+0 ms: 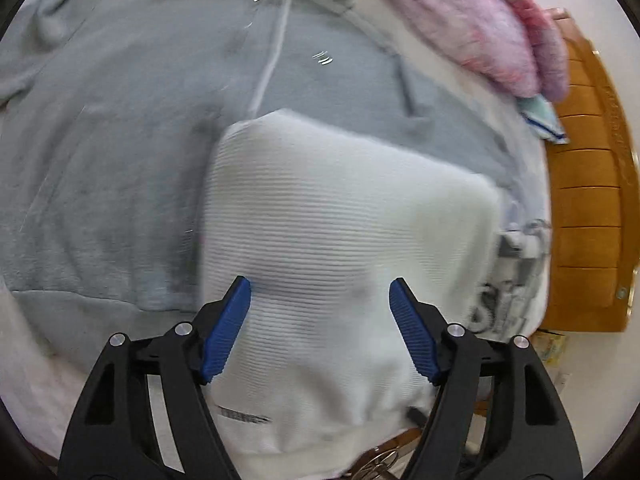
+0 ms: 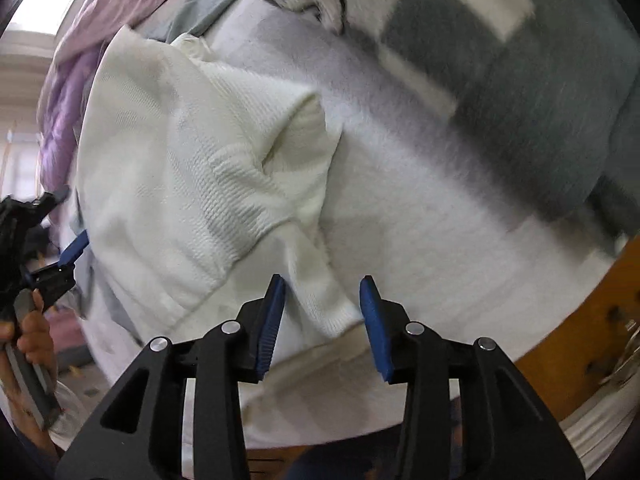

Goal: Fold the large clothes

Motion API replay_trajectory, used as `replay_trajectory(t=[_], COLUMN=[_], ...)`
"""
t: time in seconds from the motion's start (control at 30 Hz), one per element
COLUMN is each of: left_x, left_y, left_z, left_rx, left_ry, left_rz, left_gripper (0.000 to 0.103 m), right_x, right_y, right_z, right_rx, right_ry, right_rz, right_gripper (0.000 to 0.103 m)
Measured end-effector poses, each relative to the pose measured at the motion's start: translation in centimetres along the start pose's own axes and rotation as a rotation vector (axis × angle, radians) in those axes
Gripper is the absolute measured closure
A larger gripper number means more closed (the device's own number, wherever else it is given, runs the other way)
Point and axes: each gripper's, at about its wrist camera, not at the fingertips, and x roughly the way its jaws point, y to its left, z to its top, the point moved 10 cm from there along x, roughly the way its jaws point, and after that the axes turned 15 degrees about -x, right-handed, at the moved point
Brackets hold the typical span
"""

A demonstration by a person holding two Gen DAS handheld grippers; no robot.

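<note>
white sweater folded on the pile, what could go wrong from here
1. A loose sleeve end lies between the open right gripper fingers; closing or lifting might drag it and undo the fold.
2. The white sweater sits on a grey hoodie; the open left gripper could pinch both layers.

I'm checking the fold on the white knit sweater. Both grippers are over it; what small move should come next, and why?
Probably close the right gripper on the loose sleeve cuff lying between its open jaws and lay it across the white knit sweater. The left gripper is open and holds nothing.
</note>
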Motion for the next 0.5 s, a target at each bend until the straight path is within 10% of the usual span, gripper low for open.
replay_trajectory(t=[0.23, 0.4, 0.5], left_x=[3.1, 3.4, 3.6], left_y=[-0.6, -0.5, -0.6], left_z=[-0.3, -0.1, 0.2], left_rx=[0.118, 0.130, 0.128], left_ry=[0.027, 0.038, 0.038], left_rz=[0.146, 0.187, 0.189], left_gripper=[0.033, 0.032, 0.030], right_x=[-5.2, -1.9, 2.0], right_y=[3.3, 8.7, 8.9], right_z=[4.2, 5.8, 6.2], right_rx=[-0.253, -0.323, -0.334], right_ry=[-0.104, -0.088, -0.015], right_rz=[-0.088, 0.086, 0.012], right_gripper=[0.066, 0.066, 0.067])
